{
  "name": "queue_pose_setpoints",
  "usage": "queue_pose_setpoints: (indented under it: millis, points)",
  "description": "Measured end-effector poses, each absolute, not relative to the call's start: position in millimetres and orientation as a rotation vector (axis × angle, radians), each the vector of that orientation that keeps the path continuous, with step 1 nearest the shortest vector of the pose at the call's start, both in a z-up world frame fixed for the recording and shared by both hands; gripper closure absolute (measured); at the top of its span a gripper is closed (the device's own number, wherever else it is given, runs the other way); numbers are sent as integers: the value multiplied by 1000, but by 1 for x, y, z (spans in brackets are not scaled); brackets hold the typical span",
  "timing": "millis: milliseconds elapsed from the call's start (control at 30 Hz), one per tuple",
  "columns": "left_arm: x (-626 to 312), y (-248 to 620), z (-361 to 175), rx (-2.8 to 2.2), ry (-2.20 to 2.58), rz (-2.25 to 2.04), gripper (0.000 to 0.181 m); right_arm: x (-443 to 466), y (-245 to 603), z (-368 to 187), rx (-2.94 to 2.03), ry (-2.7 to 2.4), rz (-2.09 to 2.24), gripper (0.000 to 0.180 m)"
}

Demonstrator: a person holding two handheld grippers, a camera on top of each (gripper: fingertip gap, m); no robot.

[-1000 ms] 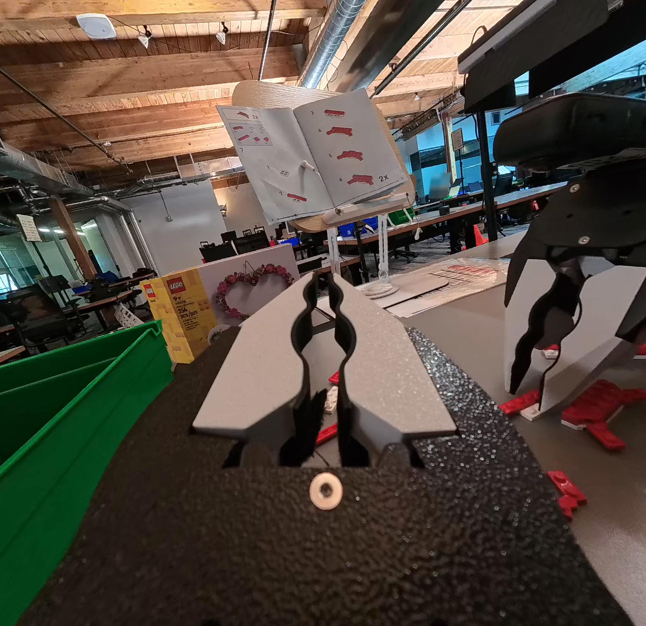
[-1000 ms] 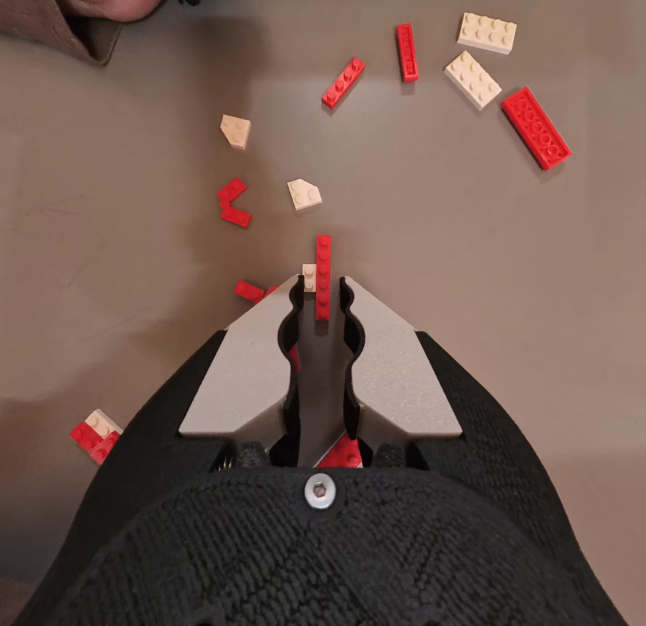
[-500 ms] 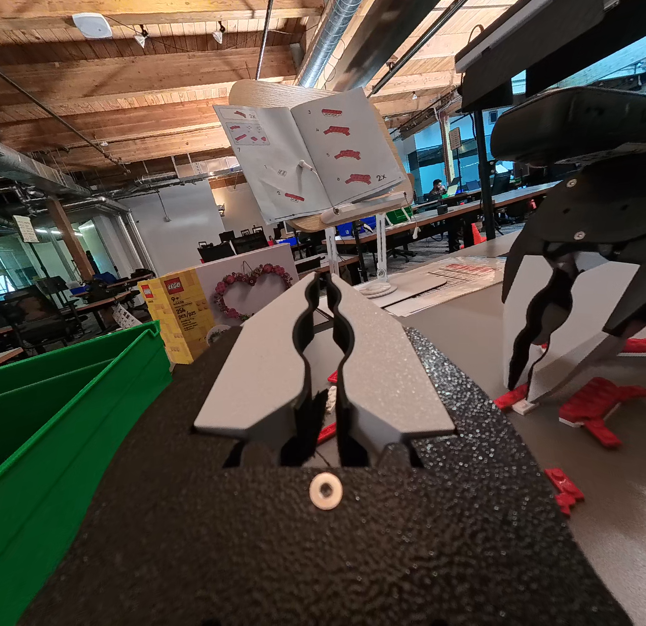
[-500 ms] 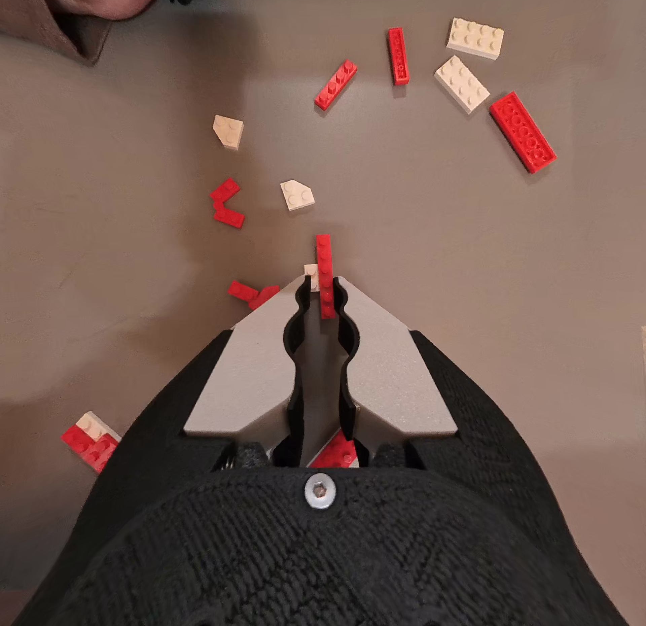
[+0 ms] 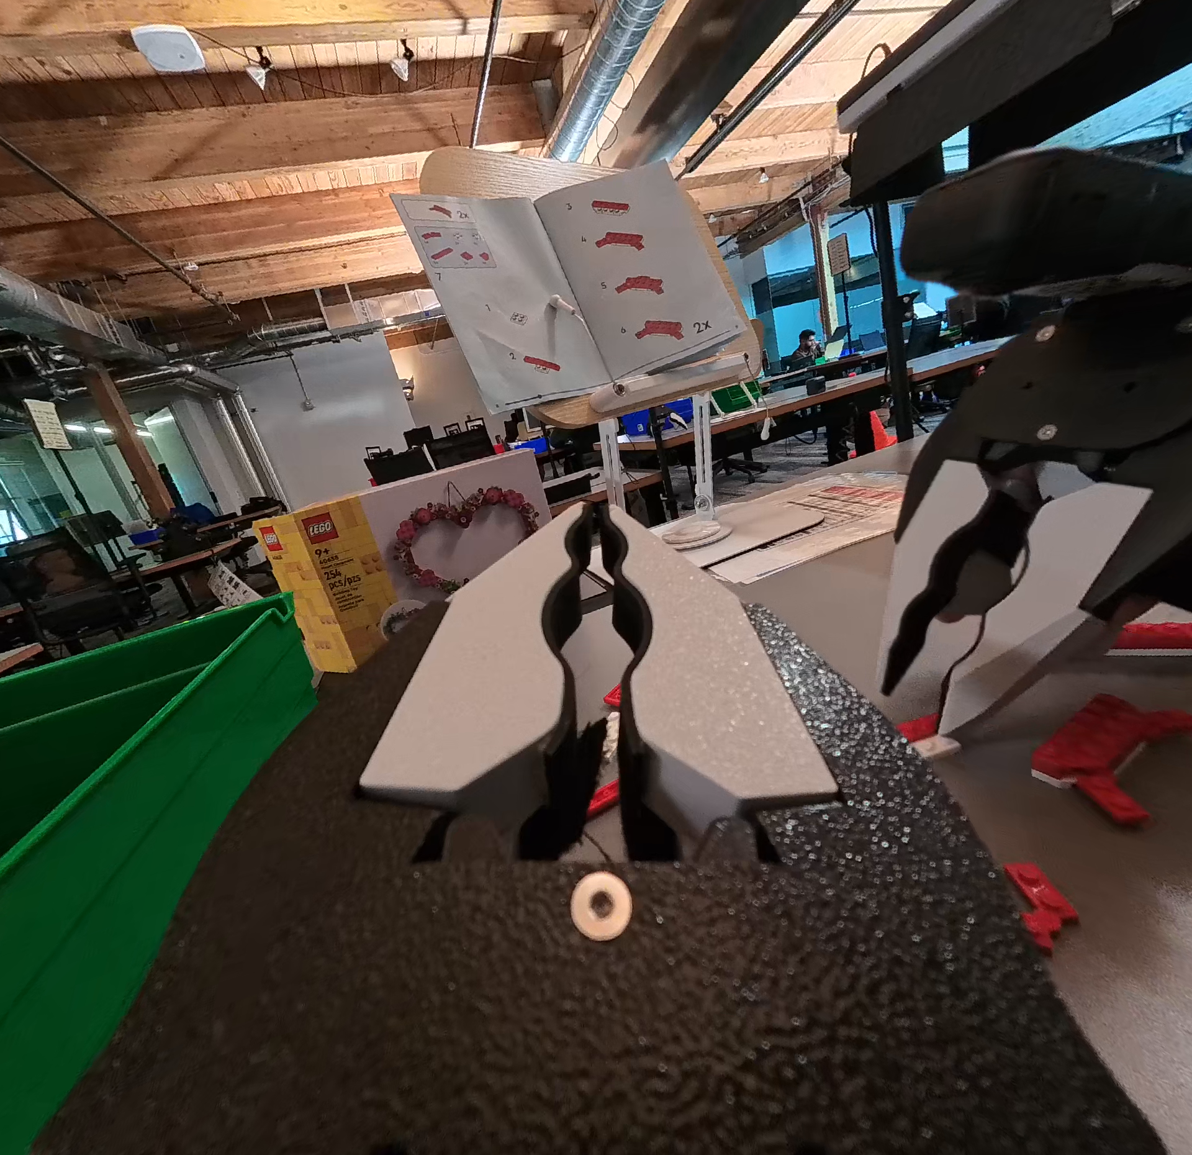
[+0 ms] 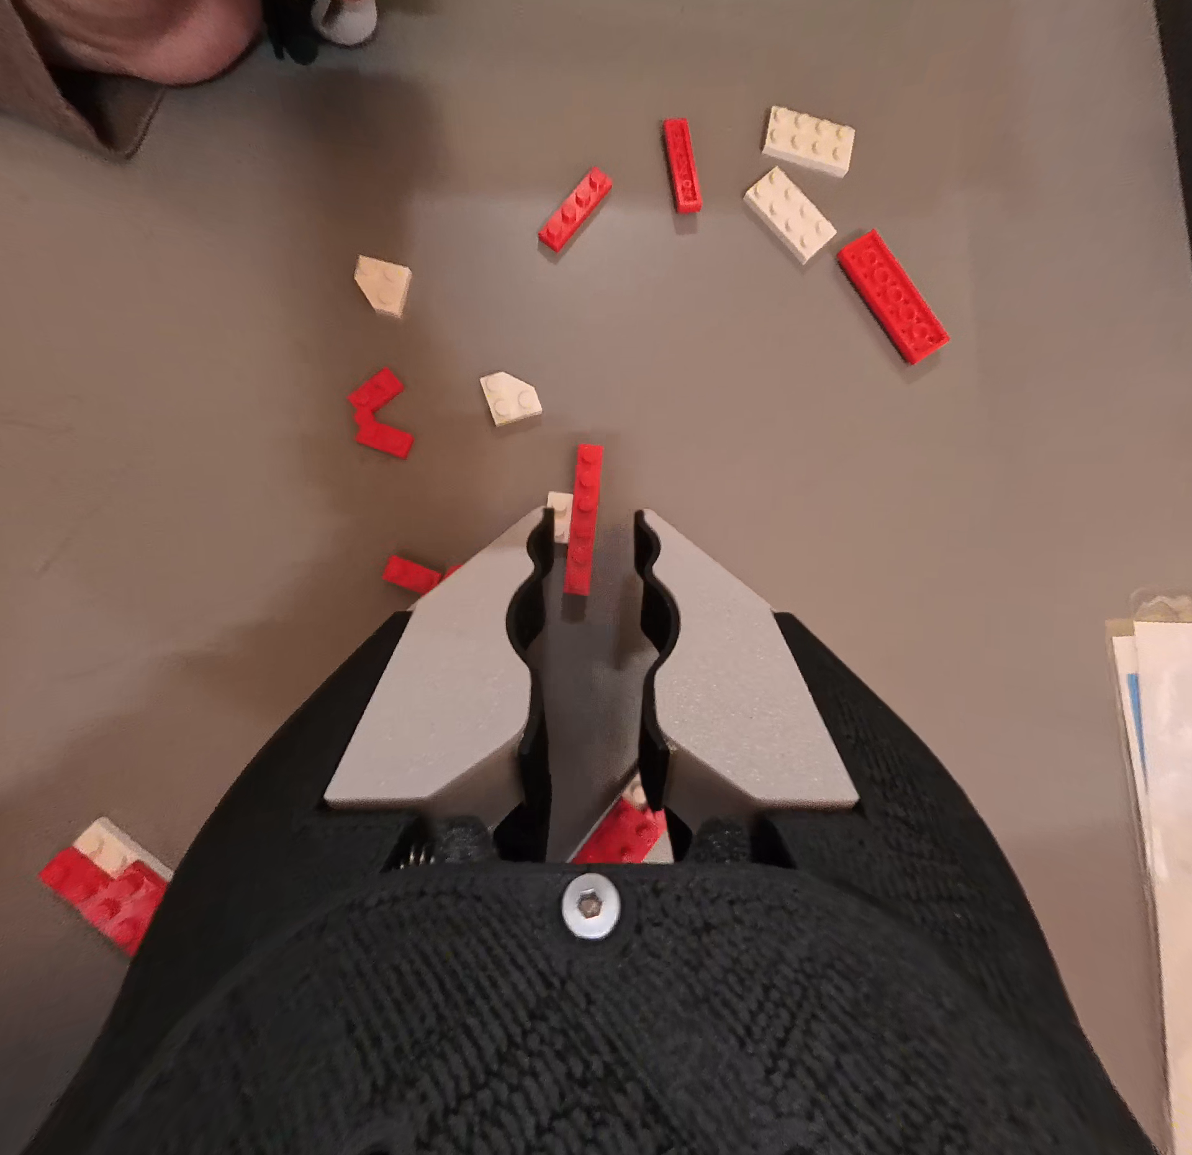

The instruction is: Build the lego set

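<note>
Right hand-held gripper (image 6: 593, 517) poised over grey bench (image 6: 838, 543), jaws parted, straddling but not gripping narrow red plate (image 6: 584, 517) beside small cream piece (image 6: 558, 511). Left hand-held gripper (image 5: 598, 511) raised, jaws nearly together, seemingly empty. Farther out: loose red and cream plates, open instruction booklet (image 5: 567, 285) on stand, set box (image 5: 400, 563), green bins (image 5: 148, 705). Best approach, likely: centre plate between jaws, square to its long sides, close gently, avoid nudging cream neighbour.
</note>
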State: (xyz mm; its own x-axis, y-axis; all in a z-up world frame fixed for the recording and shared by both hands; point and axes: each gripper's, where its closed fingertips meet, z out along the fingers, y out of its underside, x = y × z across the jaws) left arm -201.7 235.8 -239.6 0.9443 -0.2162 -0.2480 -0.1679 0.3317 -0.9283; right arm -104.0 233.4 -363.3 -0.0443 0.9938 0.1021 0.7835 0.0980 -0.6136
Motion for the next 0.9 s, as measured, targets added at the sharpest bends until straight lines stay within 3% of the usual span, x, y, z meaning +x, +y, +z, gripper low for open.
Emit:
queue_pose_setpoints:
  millis: [233,900]
  points:
    - [-201,236,-240,-1240,358,-32,181,-128,202,-344,-1610,-1905,771,153]
    - [-200,236,-239,-1239,360,-35,181,-138,198,-371,-1685,-1982,686,154]
